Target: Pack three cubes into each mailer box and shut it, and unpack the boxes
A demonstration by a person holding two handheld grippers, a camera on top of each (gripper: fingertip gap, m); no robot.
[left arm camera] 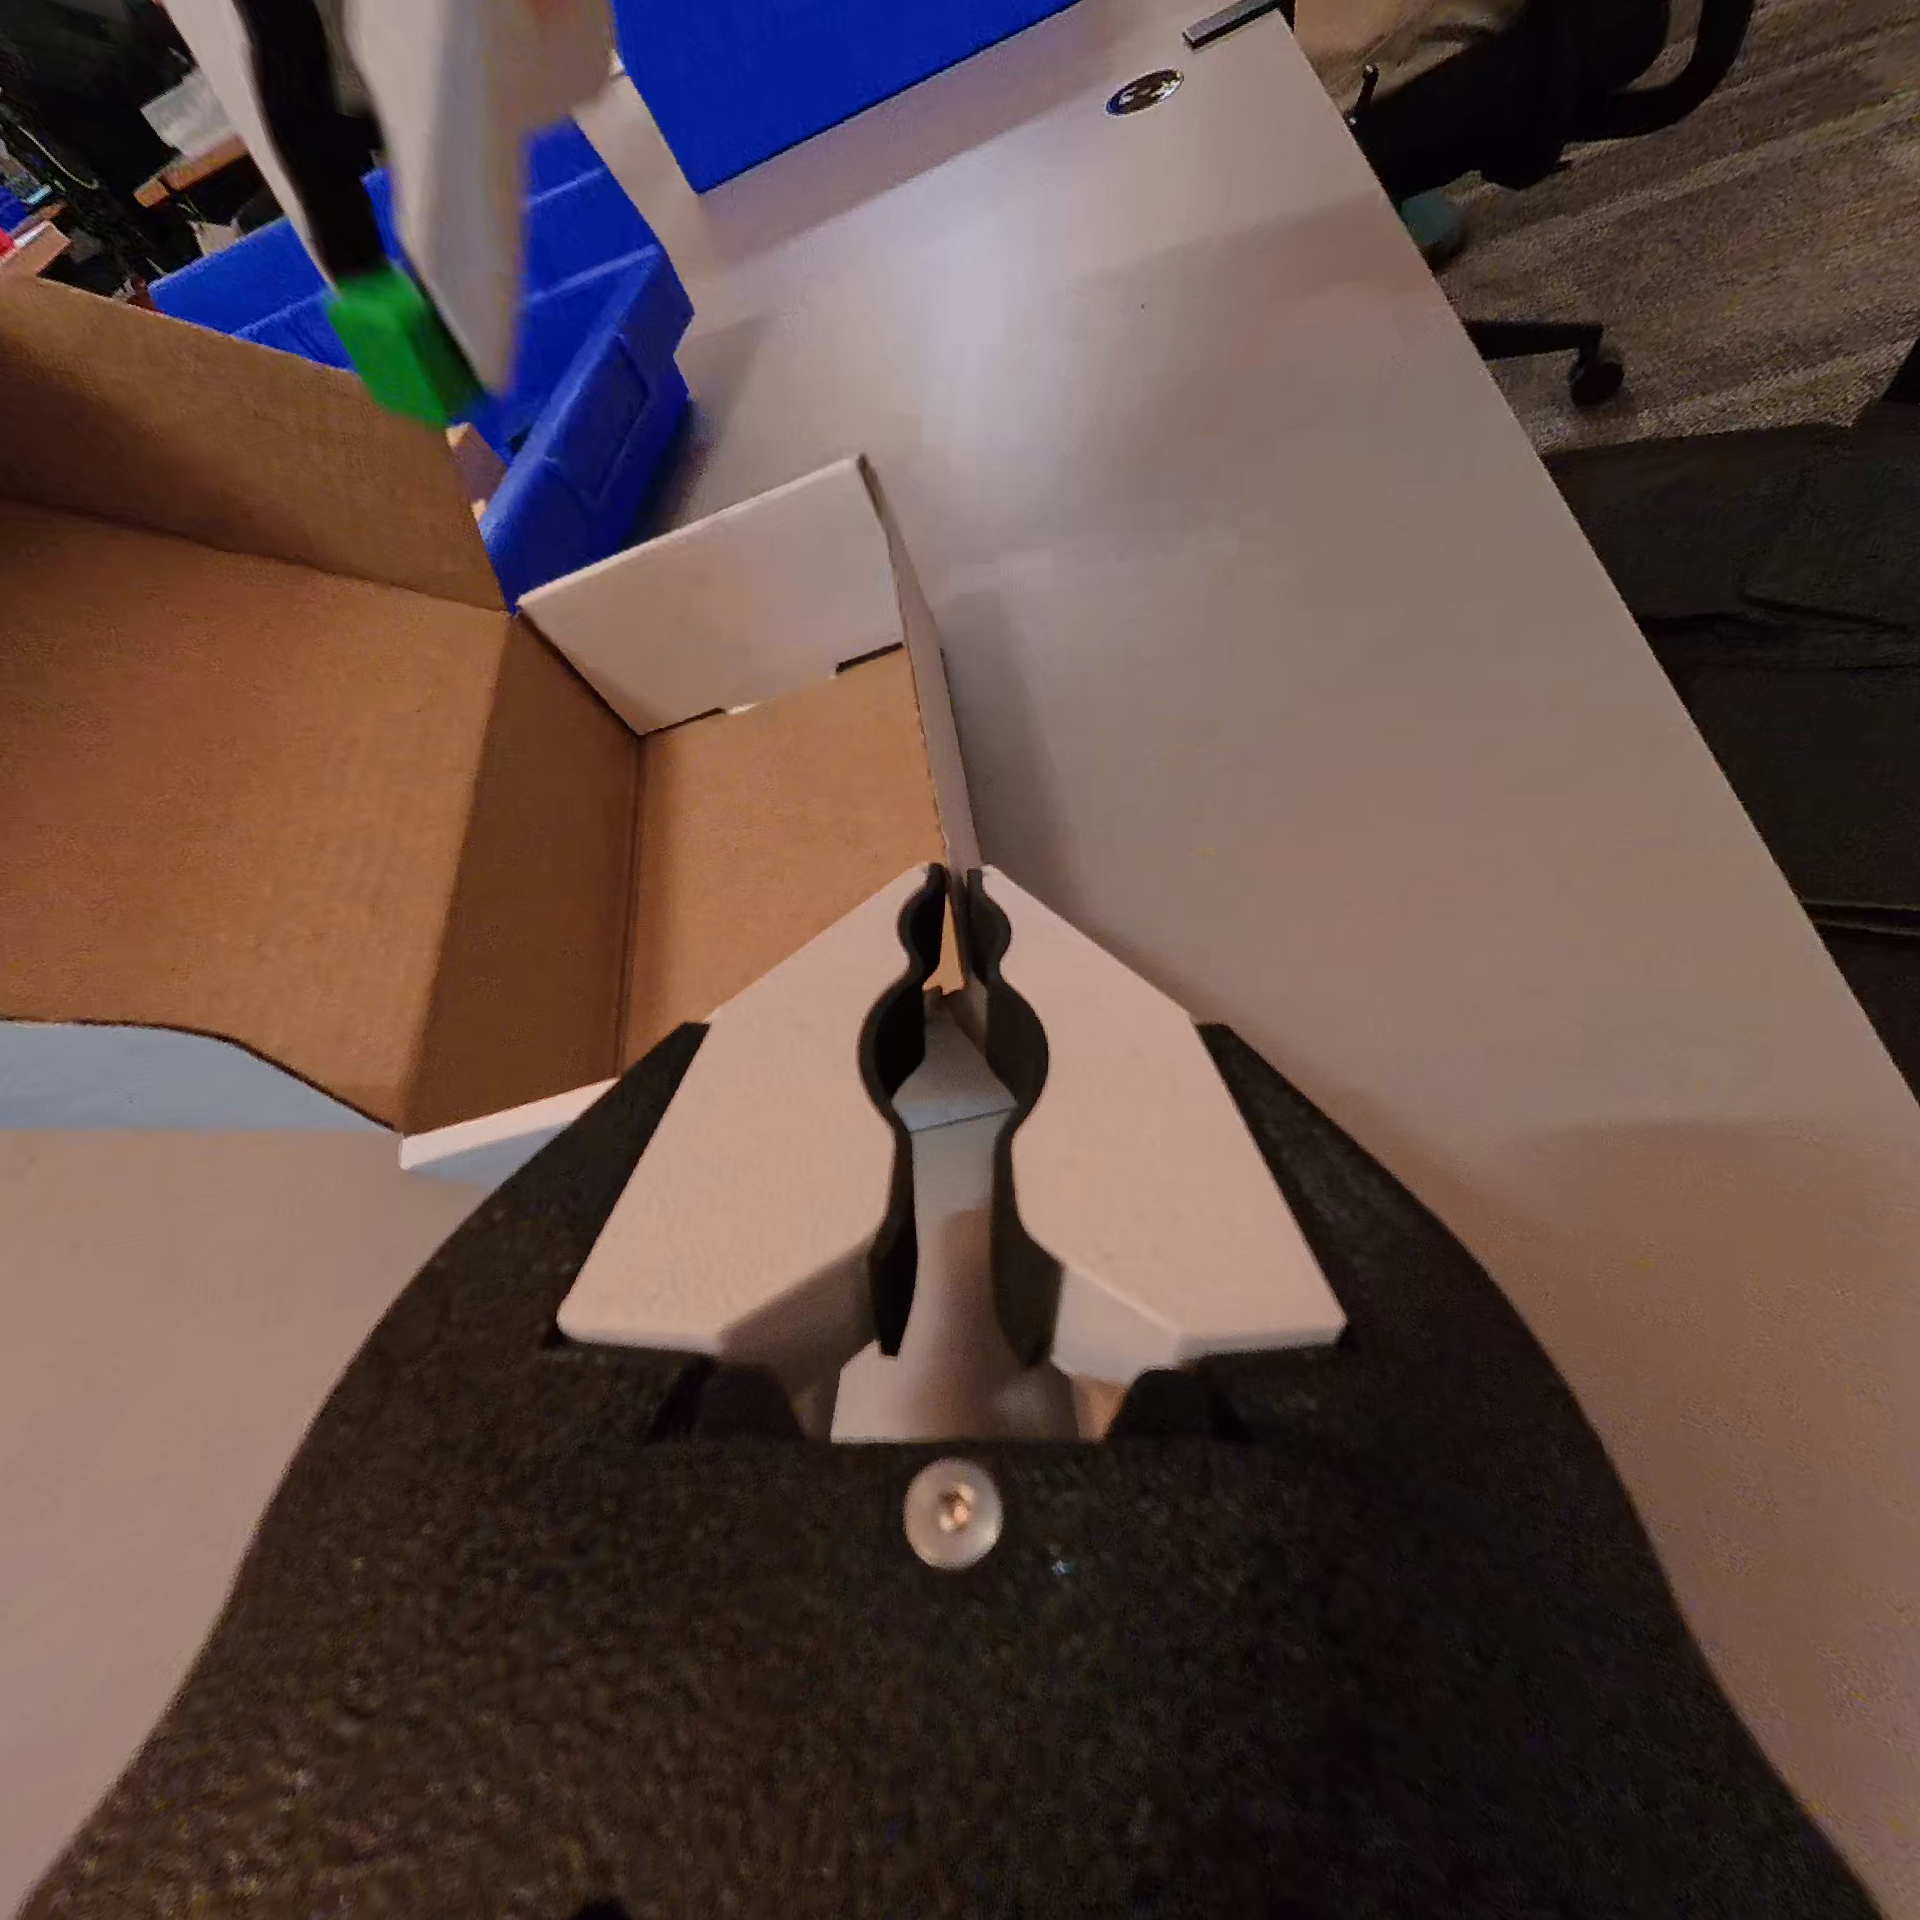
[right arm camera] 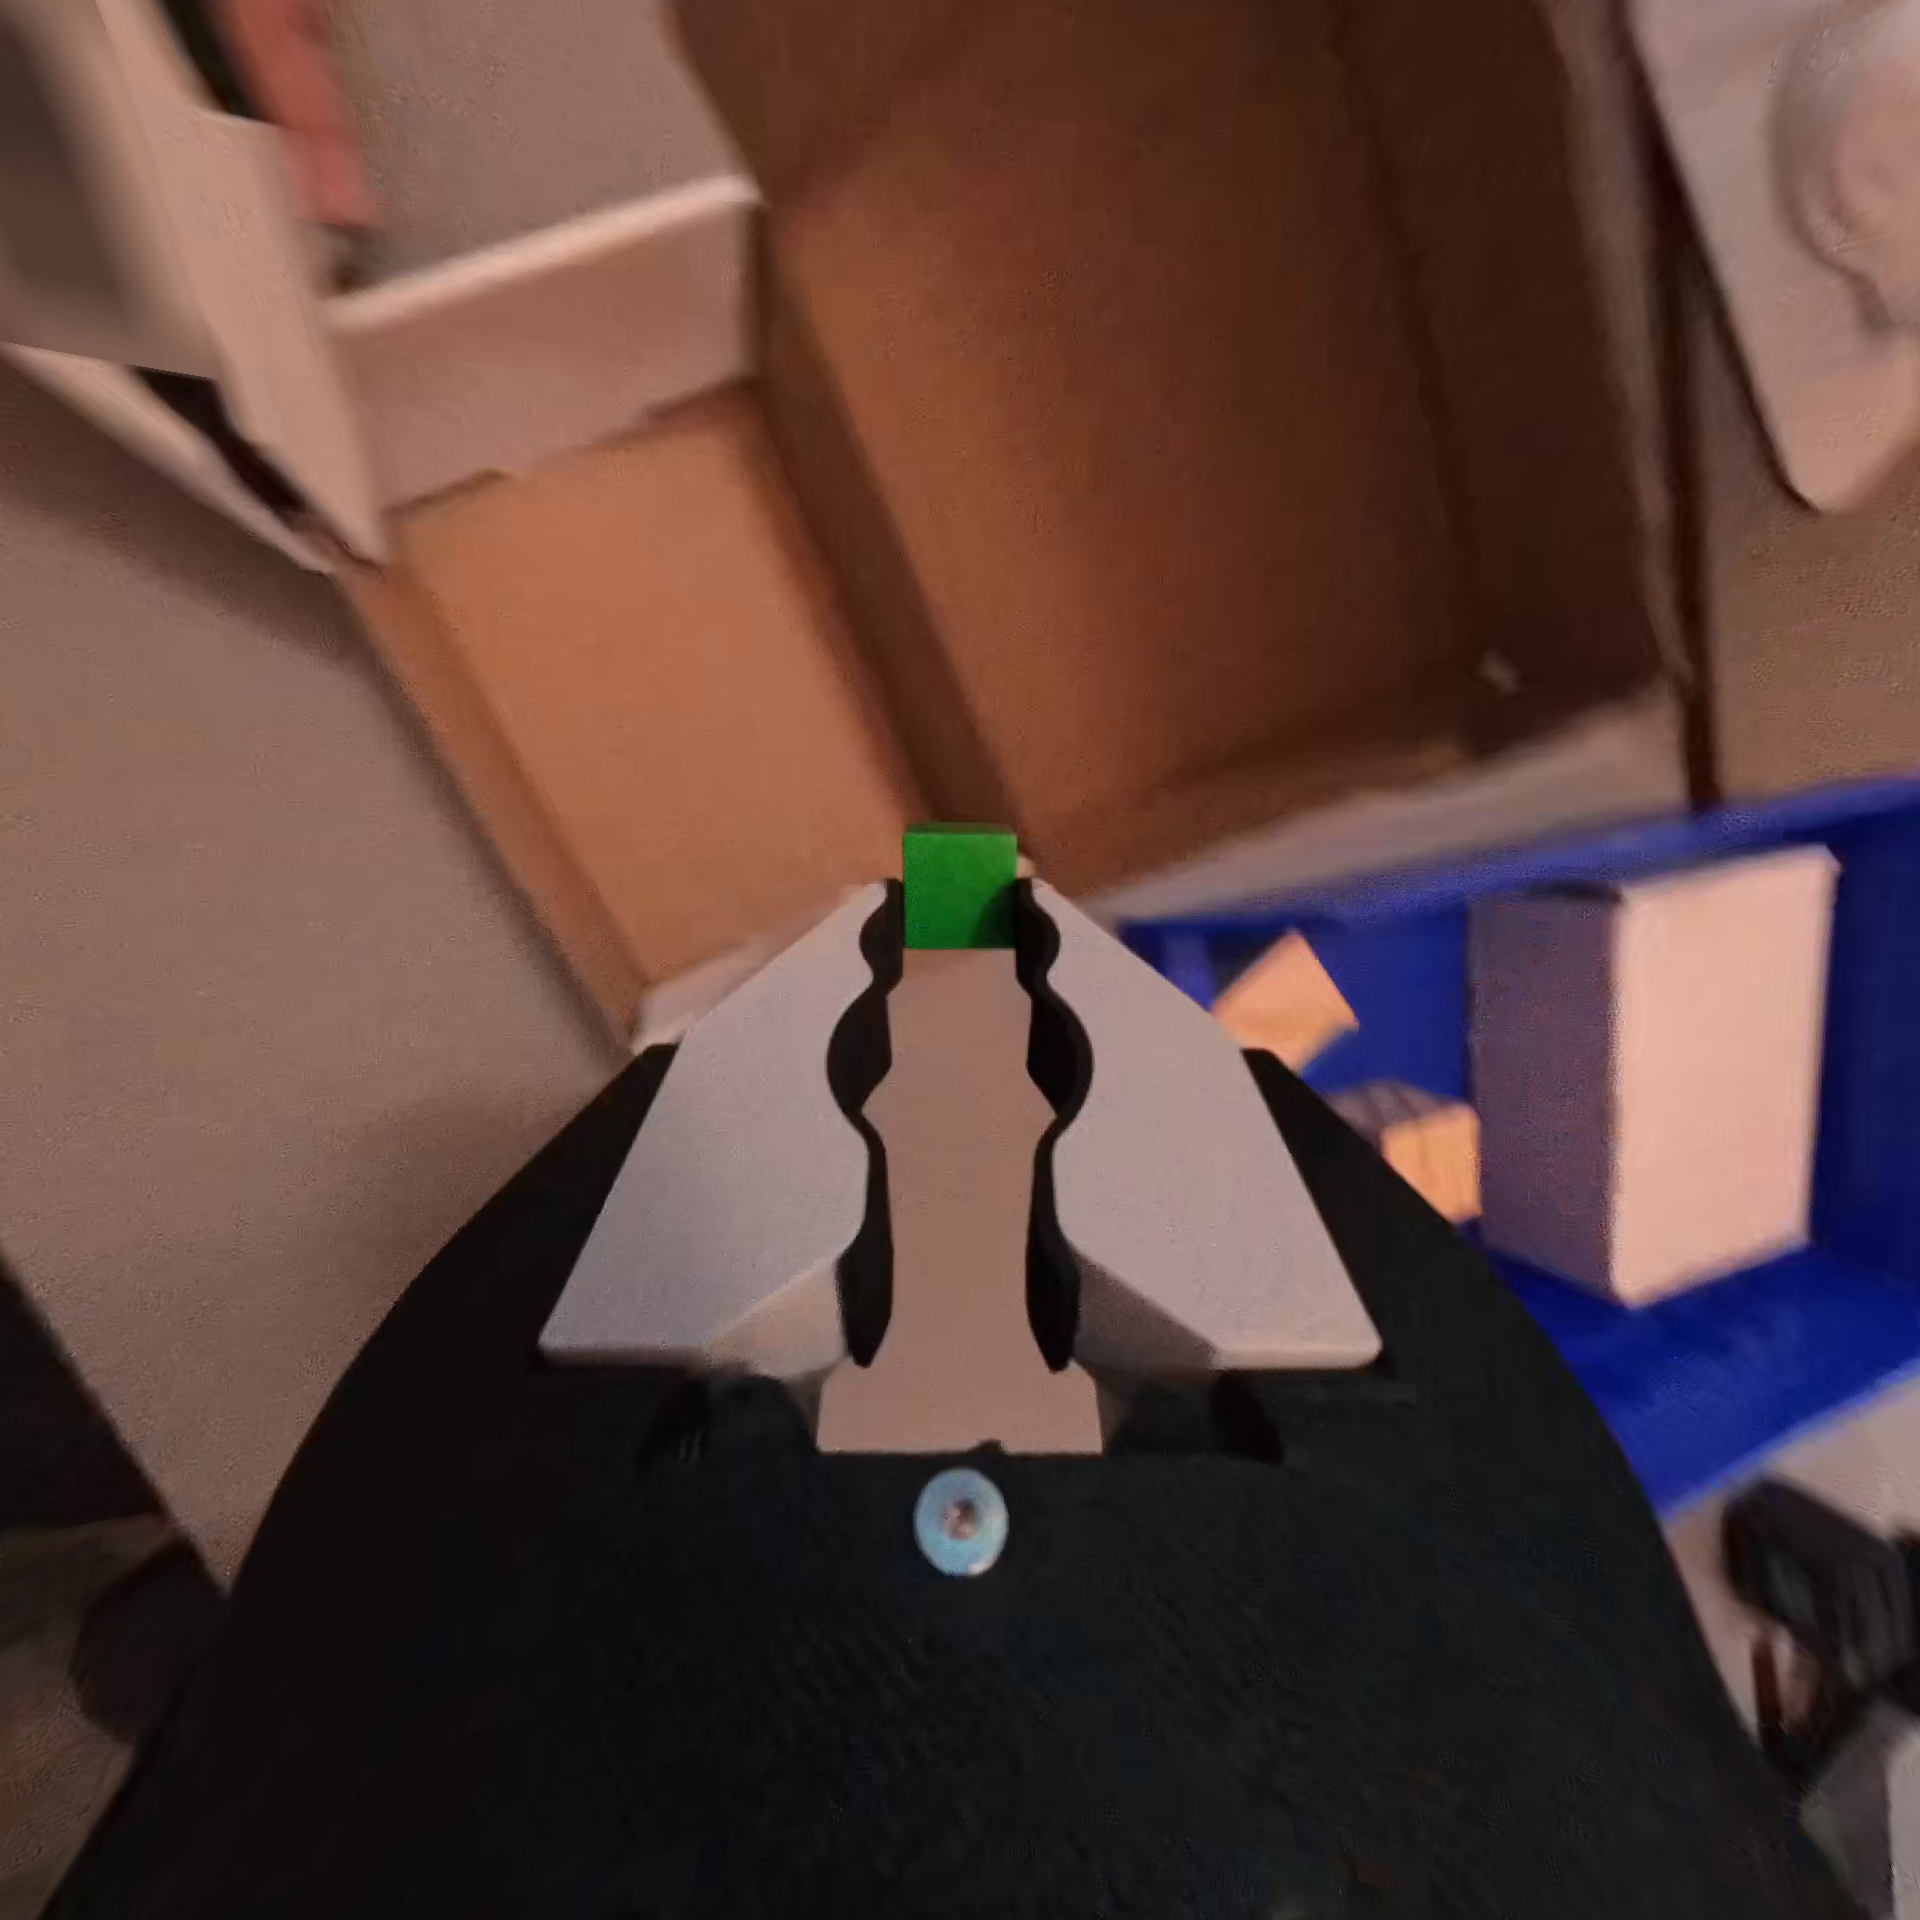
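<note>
The mailer box (left arm camera: pixel 312 779) is cut off by the left edge of the left wrist view. At upper left, the right gripper (left arm camera: pixel 405 353) and its green cube (left arm camera: pixel 390 348) are motion-blurred. The right wrist view background is blurred; contents of the blue bin (right arm camera: pixel 1558 1091) at right are indistinct. A dark object (right arm camera: pixel 1829 1600) at lower right cannot be identified.

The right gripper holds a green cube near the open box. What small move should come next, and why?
Probably lower the right gripper into the open mailer box and release there. It is shut on the green cube, which hangs above the box's rim; the visible part of the brown floor is bare. The left gripper pinches the box's side wall, steadying it.
</note>
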